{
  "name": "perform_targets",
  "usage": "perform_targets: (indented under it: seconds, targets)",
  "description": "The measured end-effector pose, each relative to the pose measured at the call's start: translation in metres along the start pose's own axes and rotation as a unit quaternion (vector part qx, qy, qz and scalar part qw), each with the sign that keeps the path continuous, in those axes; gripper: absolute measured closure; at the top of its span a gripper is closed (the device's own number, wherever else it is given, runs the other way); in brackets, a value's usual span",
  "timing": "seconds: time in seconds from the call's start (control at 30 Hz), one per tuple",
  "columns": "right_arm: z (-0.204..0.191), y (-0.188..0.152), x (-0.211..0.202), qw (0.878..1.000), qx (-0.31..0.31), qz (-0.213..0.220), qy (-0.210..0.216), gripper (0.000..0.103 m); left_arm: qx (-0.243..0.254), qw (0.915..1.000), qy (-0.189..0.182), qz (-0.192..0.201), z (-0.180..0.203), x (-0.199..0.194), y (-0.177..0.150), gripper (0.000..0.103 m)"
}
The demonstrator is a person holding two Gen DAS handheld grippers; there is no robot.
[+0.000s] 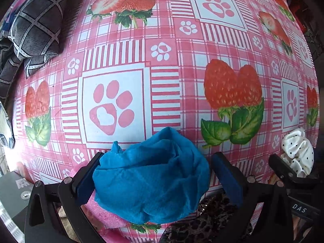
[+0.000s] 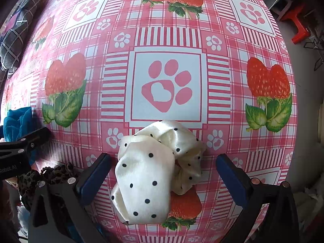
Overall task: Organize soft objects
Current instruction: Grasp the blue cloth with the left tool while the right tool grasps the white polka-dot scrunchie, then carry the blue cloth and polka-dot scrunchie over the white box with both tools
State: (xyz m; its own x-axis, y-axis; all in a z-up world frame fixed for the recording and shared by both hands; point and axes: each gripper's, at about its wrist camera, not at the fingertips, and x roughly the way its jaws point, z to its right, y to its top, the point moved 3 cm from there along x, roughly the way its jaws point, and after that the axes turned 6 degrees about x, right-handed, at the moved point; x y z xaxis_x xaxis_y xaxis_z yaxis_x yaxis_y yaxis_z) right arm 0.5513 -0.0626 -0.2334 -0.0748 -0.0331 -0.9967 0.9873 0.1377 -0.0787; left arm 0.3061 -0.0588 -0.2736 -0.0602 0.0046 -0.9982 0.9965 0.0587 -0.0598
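Note:
A crumpled blue cloth (image 1: 151, 180) lies on the pink strawberry tablecloth (image 1: 162, 60) between the fingers of my left gripper (image 1: 160, 178). The jaws are open; the left pad touches the cloth, the right pad stands just apart. A white scrunchie with black dots (image 2: 154, 170) lies between the wide-open fingers of my right gripper (image 2: 164, 174), touching neither pad. The scrunchie also shows in the left wrist view (image 1: 297, 151) at the right edge. The blue cloth also shows in the right wrist view (image 2: 18, 121) at the left edge.
A pink fuzzy item (image 1: 105, 214) and a leopard-print item (image 1: 212, 218) lie under the left gripper; the leopard item also shows in the right wrist view (image 2: 50, 174). A grey checked cushion (image 1: 34, 26) sits at the table's far left. A red stool (image 2: 297, 26) stands beyond the table's right edge.

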Motion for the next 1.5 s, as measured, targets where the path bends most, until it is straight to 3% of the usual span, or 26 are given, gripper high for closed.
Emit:
perform_targets:
  seconds: [0.17, 0.3, 0.37, 0.4, 0.43, 0.47, 0.57, 0.73, 1.03, 1.5]
  targets:
    - [-0.002, 0.001, 0.002, 1.000, -0.016, -0.018, -0.004, 0.000, -0.005, 0.9998, -0.006, -0.019, 0.008, 0.001, -0.001, 0.001]
    - [-0.001, -0.009, 0.001, 0.999, -0.014, -0.029, -0.009, 0.006, 0.001, 0.9997, -0.010, -0.021, 0.011, -0.005, -0.007, 0.012]
    - [0.002, -0.017, -0.002, 1.000, -0.013, -0.024, -0.008, 0.020, 0.008, 0.9997, -0.010, -0.019, 0.015, -0.009, -0.010, 0.022]
    - [0.003, -0.018, -0.006, 1.000, -0.012, -0.020, -0.007, 0.025, 0.014, 0.9997, -0.009, -0.016, 0.017, -0.012, -0.010, 0.033]
    - [0.003, -0.018, -0.009, 1.000, -0.012, -0.016, -0.007, 0.041, 0.022, 0.9997, -0.008, -0.013, 0.020, -0.015, -0.011, 0.050]
    - [0.004, -0.018, -0.012, 1.000, -0.012, -0.014, -0.006, 0.061, 0.028, 0.9995, -0.006, -0.012, 0.022, -0.017, -0.011, 0.057]
    - [0.007, -0.021, -0.017, 0.999, -0.005, -0.025, 0.023, 0.073, 0.043, 0.9990, 0.001, -0.010, 0.025, -0.022, -0.015, 0.063]
    - [0.015, -0.027, -0.035, 0.998, 0.019, -0.019, 0.064, 0.074, 0.035, 0.9989, -0.001, 0.030, 0.024, -0.054, -0.024, 0.064]
    - [0.028, -0.053, -0.072, 0.996, 0.026, -0.009, 0.084, 0.074, 0.010, 0.9965, -0.008, 0.083, 0.010, -0.117, -0.053, 0.064]
    - [0.018, -0.112, -0.123, 0.992, 0.014, 0.012, 0.125, 0.074, -0.016, 0.9909, -0.015, 0.132, -0.002, -0.163, -0.126, 0.063]
